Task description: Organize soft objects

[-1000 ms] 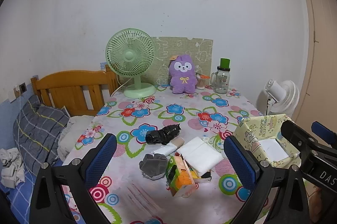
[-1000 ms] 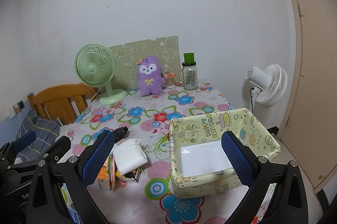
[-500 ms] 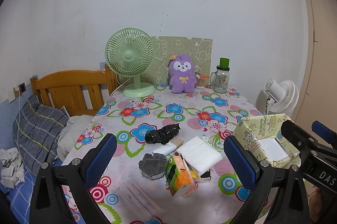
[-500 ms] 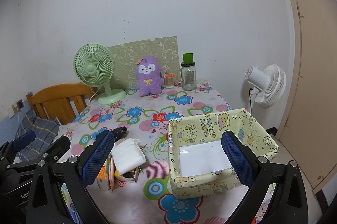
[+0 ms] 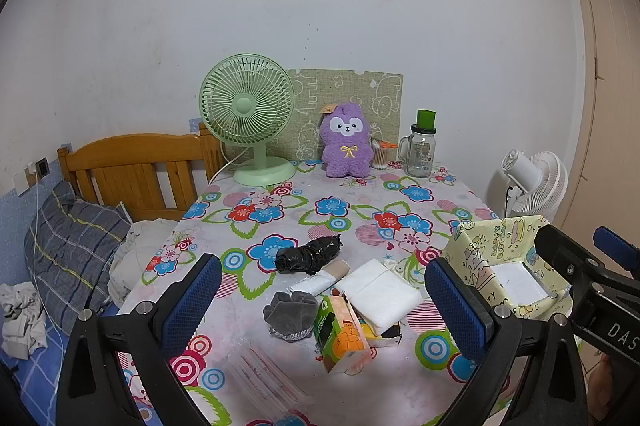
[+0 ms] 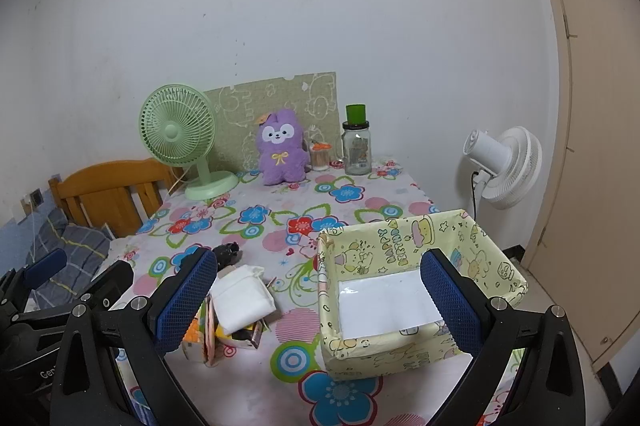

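Flowered cloth covers the table (image 5: 360, 194), with a green fan (image 5: 248, 114) and a purple plush toy (image 5: 346, 142) at the far edge by the wall. Both grippers hang above the near edge, jaws spread wide and holding nothing — the left gripper (image 5: 320, 302) over a small heap: black bundle (image 5: 308, 258), grey cloth (image 5: 290, 312), white folded pad (image 5: 378, 294). The right gripper (image 6: 320, 302) frames a yellow box (image 6: 404, 238) just right of that heap.

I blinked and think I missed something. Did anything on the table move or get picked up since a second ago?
Nothing got picked up or moved. Both views only drifted a tiny bit. The left tool and right tool stay open and hold nothing; the white cloth and yellow box lie as before.
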Motion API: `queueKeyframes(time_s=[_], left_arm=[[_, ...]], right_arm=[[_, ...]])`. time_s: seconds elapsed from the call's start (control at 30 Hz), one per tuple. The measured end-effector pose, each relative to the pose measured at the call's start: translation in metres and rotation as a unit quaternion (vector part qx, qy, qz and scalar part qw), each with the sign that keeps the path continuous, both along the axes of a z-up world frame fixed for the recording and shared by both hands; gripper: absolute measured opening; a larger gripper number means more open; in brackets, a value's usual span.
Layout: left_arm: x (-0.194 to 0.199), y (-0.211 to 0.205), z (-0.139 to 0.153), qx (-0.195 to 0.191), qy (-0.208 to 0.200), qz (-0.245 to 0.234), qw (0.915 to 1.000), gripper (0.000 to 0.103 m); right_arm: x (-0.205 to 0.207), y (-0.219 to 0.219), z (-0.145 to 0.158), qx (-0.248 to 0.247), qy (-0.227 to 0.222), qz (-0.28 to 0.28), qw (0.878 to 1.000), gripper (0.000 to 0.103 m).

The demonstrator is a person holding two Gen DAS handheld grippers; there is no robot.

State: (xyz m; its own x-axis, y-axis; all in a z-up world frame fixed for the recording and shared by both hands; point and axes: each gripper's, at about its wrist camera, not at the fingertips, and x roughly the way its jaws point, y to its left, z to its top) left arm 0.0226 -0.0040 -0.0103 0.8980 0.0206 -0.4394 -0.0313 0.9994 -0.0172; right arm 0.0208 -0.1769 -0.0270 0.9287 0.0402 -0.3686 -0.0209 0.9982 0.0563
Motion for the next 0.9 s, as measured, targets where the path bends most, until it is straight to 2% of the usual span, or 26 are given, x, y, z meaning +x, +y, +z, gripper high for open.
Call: queueKeyframes(time_s=[0.27,0.4,0.43,0.6,0.9], left_arm=[[-0.001,-0.001,-0.001,0.001,-0.001,0.000,1.0000,0.102],[-0.001,0.001,-0.002,0.007,-0.002,0.001,1.0000,0.102],[-0.001,0.002,-0.003,0.008,-0.001,0.002,1.0000,0.102],[0.001,0.008,-0.007,0.002,0.005,0.002,1.0000,0.098],[0.005,0.018,-0.019,0.005,0.016,0.008,0.9998,0.098]], right_arm=[[0.000,0.001,0.001,-0.010,-0.001,0.000,1.000,0.103],[0.002,0.002,0.000,0.000,0.005,0.000,1.000,0.103],[0.004,0.002,-0.002,0.019,0.008,0.001,1.000,0.103],[0.009,0.007,-0.007,0.027,0.017,0.000,0.999,0.103],[0.017,0.022,-0.019,0.025,0.026,0.006,0.999,0.102]])
